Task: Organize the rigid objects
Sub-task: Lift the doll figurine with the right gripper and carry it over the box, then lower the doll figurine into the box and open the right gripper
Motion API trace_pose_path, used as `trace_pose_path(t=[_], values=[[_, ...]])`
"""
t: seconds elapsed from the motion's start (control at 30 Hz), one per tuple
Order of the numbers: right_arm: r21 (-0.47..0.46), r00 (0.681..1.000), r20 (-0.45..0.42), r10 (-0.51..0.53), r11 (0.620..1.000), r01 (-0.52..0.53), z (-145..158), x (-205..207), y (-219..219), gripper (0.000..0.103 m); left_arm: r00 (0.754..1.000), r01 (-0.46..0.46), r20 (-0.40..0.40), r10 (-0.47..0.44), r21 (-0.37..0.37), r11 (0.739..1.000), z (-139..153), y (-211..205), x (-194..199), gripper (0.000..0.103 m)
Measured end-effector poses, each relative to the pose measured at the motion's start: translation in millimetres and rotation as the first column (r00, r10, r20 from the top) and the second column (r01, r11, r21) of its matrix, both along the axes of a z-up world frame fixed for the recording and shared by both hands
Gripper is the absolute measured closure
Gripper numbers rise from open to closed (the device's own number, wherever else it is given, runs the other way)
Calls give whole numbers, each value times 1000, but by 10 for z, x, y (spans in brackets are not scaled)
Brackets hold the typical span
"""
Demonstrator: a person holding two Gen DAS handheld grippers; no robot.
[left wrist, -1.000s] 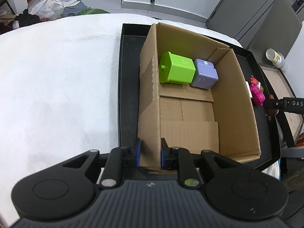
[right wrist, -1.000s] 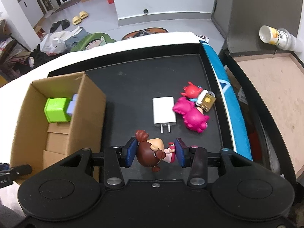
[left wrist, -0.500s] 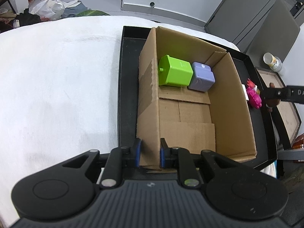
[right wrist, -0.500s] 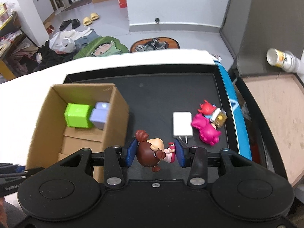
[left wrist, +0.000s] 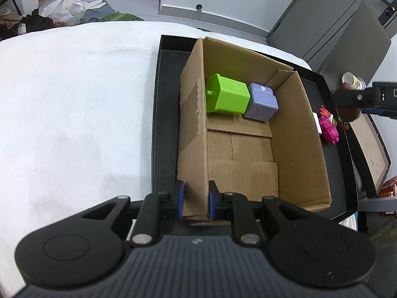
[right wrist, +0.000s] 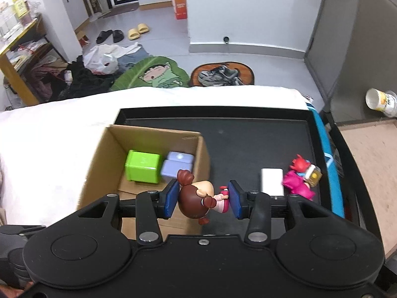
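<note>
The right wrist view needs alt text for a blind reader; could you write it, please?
The right tool grips a brown-haired doll above the edge of a cardboard box holding a green cube and a purple cube.

The box wall (left wrist: 295, 134) is hiding most of the white charger (left wrist: 318, 124); the gripper (right wrist: 203, 200) is covering the box's (right wrist: 104, 159) near corner
</note>
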State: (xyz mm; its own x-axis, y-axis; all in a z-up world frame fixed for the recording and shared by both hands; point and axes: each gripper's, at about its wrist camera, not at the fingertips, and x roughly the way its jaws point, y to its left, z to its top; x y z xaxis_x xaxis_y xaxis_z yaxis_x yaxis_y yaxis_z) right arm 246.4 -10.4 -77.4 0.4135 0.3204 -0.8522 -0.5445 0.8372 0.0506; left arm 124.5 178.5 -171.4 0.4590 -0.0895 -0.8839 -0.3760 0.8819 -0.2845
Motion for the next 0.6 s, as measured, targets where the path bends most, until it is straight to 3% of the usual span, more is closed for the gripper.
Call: trace_pose_path(t=[0.27,0.6], values=[[42,999,-4,48,998,-48,53,-140,238,61,1000,-4,-1,4,-3,1000,1,2,7,85],[70,994,-63,87,994,-82,-128,-248,495,60,1000,-8,5,8,-16,1000,-9,18,-7,85]])
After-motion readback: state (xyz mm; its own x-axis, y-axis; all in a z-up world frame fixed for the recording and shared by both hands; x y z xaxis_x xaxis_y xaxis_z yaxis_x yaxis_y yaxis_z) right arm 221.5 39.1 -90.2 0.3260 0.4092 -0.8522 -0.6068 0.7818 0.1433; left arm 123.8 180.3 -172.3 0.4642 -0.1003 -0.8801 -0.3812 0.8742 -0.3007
